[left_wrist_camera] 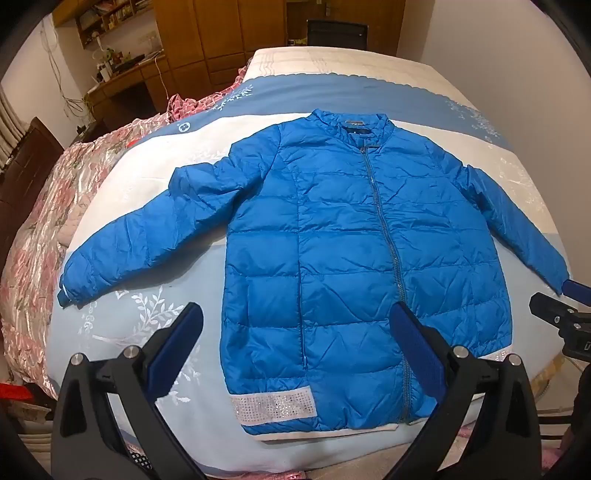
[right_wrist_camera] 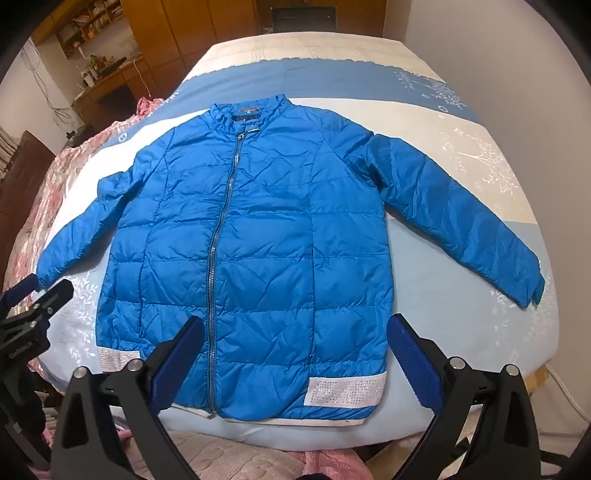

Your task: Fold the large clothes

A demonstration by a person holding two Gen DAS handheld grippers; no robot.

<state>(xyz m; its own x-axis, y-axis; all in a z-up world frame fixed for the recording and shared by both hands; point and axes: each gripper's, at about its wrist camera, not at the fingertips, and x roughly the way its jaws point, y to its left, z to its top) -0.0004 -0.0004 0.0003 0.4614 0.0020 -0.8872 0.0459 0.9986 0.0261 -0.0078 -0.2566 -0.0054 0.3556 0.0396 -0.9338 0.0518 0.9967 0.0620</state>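
Blue textured pads are the nearest thing I see in both wrist views. My left gripper [left_wrist_camera: 295,339] has its two fingers spread as wide as they go, and nothing is between them; it hangs above the lower hem of the jacket and I see no contact with the cloth. My right gripper [right_wrist_camera: 295,350] is the same: fingers fully apart, holding nothing, above the hem on the other side. Each gripper also shows at the edge of the other camera's view, near a sleeve cuff, but I cannot tell if it touches the cuff.

Below the grippers lies the blue puffer jacket [left_wrist_camera: 354,240], the thing to fold. It is flat on the bed [left_wrist_camera: 122,332], front side up, with the zipper [left_wrist_camera: 384,243] closed from hem to collar. The hem is toward me and the collar points away. Both sleeves are stretched out to the sides and slope down toward me. A white band with small shiny studs [left_wrist_camera: 273,406] runs along the hem on each side of the zipper.

The bed cover is light blue with white leaf patterns, then white, then a darker blue band farther away. A pink floral quilt [left_wrist_camera: 40,229] is bunched along the left side of the bed. Farther back stand a wooden desk [left_wrist_camera: 122,81] with small items on it, shelves with books [left_wrist_camera: 107,18] above it, and a wooden wardrobe [left_wrist_camera: 218,33].
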